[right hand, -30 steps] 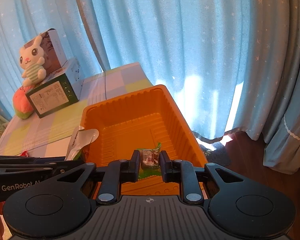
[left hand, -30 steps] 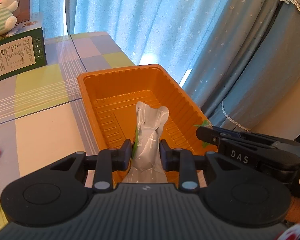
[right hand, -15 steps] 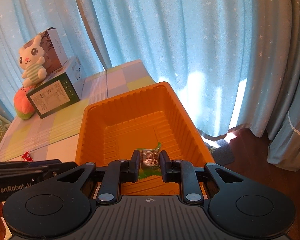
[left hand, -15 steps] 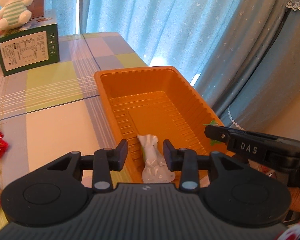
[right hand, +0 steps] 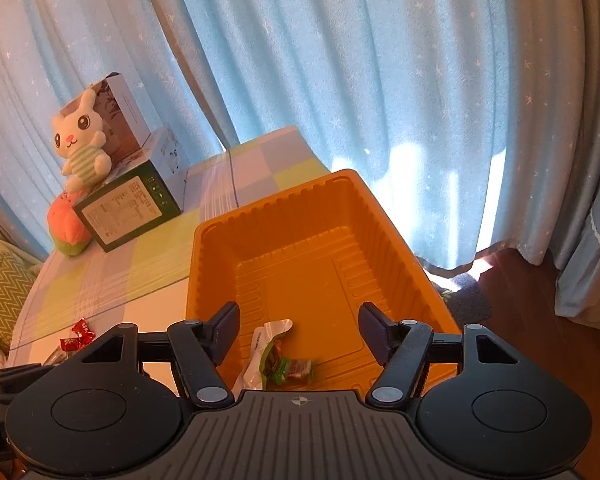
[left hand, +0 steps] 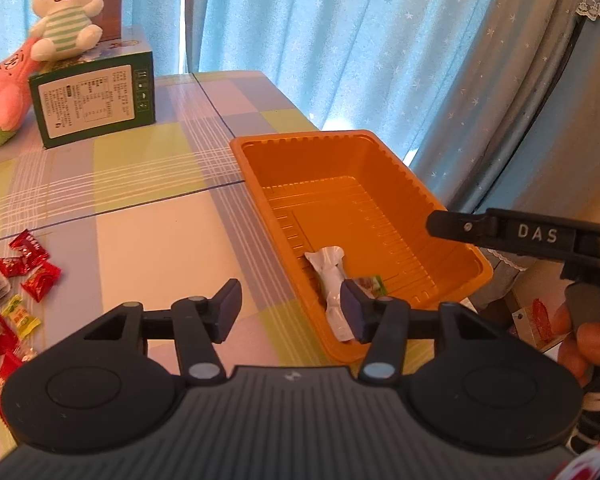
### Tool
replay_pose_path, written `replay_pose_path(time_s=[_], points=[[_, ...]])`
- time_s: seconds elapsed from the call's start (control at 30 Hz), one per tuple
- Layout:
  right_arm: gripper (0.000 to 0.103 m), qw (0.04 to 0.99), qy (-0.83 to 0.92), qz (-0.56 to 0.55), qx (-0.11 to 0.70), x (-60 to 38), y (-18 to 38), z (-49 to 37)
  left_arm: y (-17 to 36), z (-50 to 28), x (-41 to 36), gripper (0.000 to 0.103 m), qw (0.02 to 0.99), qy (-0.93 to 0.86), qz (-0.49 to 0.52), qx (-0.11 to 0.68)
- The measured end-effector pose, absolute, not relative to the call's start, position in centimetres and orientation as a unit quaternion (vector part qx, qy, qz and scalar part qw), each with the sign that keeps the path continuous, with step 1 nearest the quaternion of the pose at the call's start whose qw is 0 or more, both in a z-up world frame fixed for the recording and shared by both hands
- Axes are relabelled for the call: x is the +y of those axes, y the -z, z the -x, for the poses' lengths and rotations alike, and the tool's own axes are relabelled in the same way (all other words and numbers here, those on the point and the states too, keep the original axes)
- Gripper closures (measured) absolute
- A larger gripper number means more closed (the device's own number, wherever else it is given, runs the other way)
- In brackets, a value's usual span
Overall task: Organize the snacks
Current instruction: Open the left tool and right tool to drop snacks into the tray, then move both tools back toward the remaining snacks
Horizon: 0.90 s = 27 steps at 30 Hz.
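An orange plastic tray sits at the table's right edge. Inside its near end lie a white snack packet and a small green-wrapped candy. My left gripper is open and empty above the tray's near left rim. My right gripper is open and empty above the tray's near end; it also shows at the right of the left wrist view. Several red and yellow wrapped candies lie on the table at the left.
A green box with a plush rabbit on top and a pink plush stand at the table's back left. Blue curtains hang behind. The floor drops off right of the tray.
Both grippers opened: the left let the white packet fall into the tray and pulled back left, then the right dropped the green candy beside it.
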State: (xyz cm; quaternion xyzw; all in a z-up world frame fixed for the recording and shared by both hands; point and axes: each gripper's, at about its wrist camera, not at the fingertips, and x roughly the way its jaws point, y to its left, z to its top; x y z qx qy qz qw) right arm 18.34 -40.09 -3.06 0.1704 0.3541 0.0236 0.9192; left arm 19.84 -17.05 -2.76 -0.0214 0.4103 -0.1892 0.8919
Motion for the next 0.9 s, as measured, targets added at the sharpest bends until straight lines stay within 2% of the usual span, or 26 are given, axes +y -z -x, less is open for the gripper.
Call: replay_pose_path(time_s=[0.53,0.9], points=[[0.037,0.927,-0.045,-0.146,0.344,-33.3,-0.2,-9.9,-0.5,-11.6,-9.8,0.031,0.911,0.140,0.037,0.386],[0.037,0.924,-0.090,-0.119,0.353,-27.1,-0.5,-6.2,-1.8,-5.9,-2.2,0.026,0.921,0.078,0.045,0.379]])
